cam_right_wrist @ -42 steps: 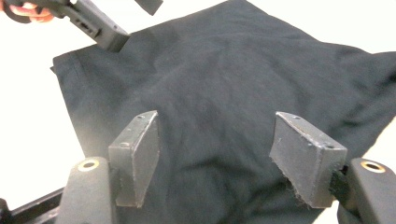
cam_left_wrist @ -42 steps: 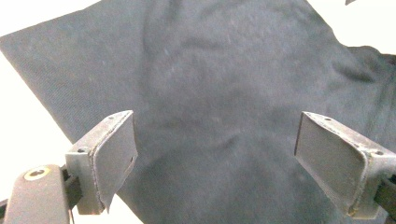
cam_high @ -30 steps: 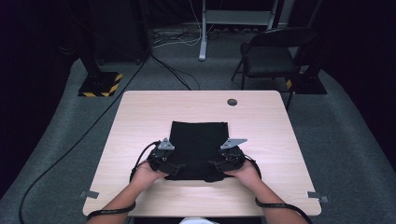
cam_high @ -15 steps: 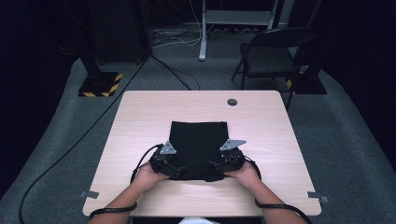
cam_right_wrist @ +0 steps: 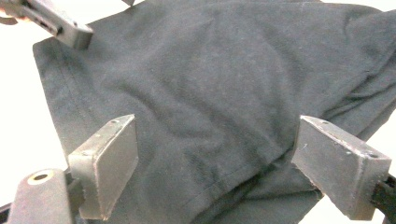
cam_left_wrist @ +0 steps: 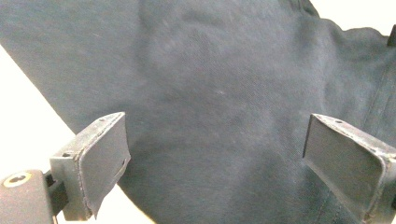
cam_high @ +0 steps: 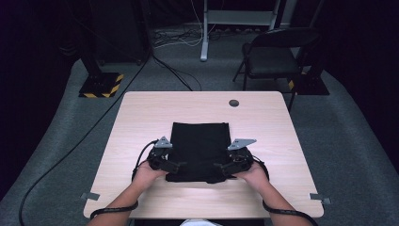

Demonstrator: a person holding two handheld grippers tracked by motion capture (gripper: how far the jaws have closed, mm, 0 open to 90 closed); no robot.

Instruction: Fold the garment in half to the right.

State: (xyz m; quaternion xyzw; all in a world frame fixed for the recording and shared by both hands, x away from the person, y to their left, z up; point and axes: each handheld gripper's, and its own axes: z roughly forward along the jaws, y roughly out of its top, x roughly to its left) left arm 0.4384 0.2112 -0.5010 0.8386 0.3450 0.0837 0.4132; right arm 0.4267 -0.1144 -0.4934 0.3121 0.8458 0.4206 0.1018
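A black folded cloth (cam_high: pixel 200 143) lies flat in the middle of the light wood table (cam_high: pixel 141 117). My left gripper (cam_high: pixel 175 165) rests over the cloth's near left corner and my right gripper (cam_high: pixel 220 167) over its near right corner, each pointing inward. In the left gripper view the left gripper (cam_left_wrist: pixel 215 140) stands open above the dark cloth (cam_left_wrist: pixel 210 70), its pads off the fabric. In the right gripper view the right gripper (cam_right_wrist: pixel 212 137) is open over the wrinkled cloth (cam_right_wrist: pixel 224 70). Both pairs of jaws have just been opening, with cloth beneath them but not pinched.
A round cable hole (cam_high: pixel 234 102) sits in the table's far side. Tape marks (cam_high: pixel 90 196) lie at the near corners. Beyond the table are a black chair (cam_high: pixel 277 52), a striped stand base (cam_high: pixel 101 84) and a cable (cam_high: pixel 70 150) across the floor.
The right hand has lifted a little at the cloth's near edge. The left hand and the cloth have stayed where they were.
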